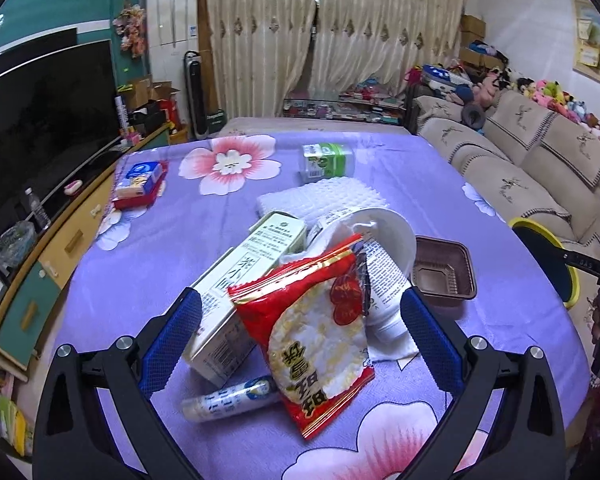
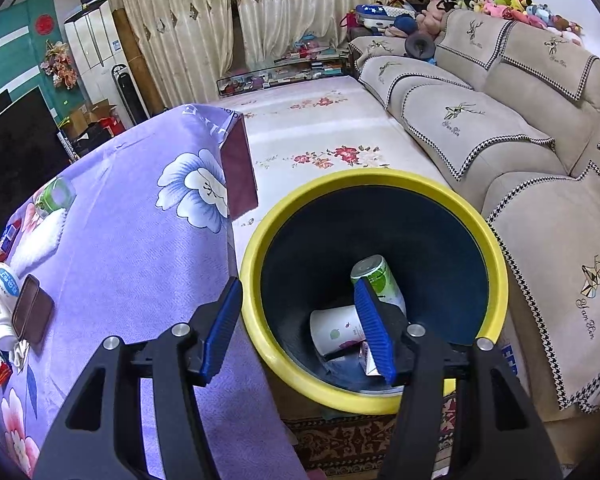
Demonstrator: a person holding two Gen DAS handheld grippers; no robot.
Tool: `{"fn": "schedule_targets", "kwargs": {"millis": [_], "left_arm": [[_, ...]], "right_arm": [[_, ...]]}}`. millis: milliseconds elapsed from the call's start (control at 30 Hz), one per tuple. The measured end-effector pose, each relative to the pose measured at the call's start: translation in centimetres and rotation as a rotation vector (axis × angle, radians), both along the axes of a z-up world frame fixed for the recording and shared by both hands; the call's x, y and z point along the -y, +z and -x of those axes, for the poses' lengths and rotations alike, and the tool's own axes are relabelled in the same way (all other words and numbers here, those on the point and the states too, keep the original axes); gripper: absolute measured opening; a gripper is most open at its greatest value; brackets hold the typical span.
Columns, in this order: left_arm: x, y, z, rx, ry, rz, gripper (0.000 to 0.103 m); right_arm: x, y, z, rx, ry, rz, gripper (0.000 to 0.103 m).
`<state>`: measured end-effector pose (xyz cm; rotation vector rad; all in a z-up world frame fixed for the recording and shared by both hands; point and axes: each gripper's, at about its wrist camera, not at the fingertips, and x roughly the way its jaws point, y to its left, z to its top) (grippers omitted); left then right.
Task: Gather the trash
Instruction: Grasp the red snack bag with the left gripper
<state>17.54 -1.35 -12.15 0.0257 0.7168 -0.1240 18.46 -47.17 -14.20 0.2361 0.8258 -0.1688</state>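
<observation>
My left gripper [image 1: 300, 312] is open above a pile of trash on the purple flowered cloth. Between its blue fingers lie a red snack bag [image 1: 320, 344], a cream tea carton [image 1: 236, 280], a white tube [image 1: 228, 398] and a white tipped cup [image 1: 384, 276] on tissue. A brown plastic tray [image 1: 444, 274] lies to the right. My right gripper [image 2: 300, 328] is open and empty over the near rim of a yellow-rimmed dark bin [image 2: 376, 292]. The bin holds a green can [image 2: 376, 276], a white cup [image 2: 336, 328] and a small carton.
A green bottle [image 1: 328, 162], a white knobbly cloth [image 1: 324, 200] and a blue and red box [image 1: 140, 184] lie farther back on the table. A beige sofa [image 2: 500, 128] stands right of the bin. A TV cabinet [image 1: 40, 264] runs along the left.
</observation>
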Motion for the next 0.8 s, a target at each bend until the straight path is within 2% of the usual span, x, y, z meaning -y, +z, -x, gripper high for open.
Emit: {"fn": "schedule_targets", "kwargs": {"millis": [67,233,367,600,800], "left_arm": [[0.1,-0.1,-0.3,0.007,-0.01,-0.009,0.095],[0.4,0.1,-0.4,0.018,-0.025,-0.025,0.075],[0.6,0.2,0.0,0.02,-0.042,-0.029,0.063],[1.2,0.3,0.9,0.02,-0.069,-0.029,0.026],[1.8,1.4,2.6,0.03,-0.115,-0.022,0.012]], "right_arm": [[0.0,0.0,0.0,0.0,0.003,-0.003,0.055],[0.0,-0.1,0.0,0.004,0.007,-0.011,0.055],[0.0,-0.2,0.0,0.007,0.01,-0.02,0.055],[-0.1,-0.1,0.2,0.015,0.018,-0.031,0.055],[0.1,0.4,0.8,0.029,0.018,-0.041,0.055]]}}
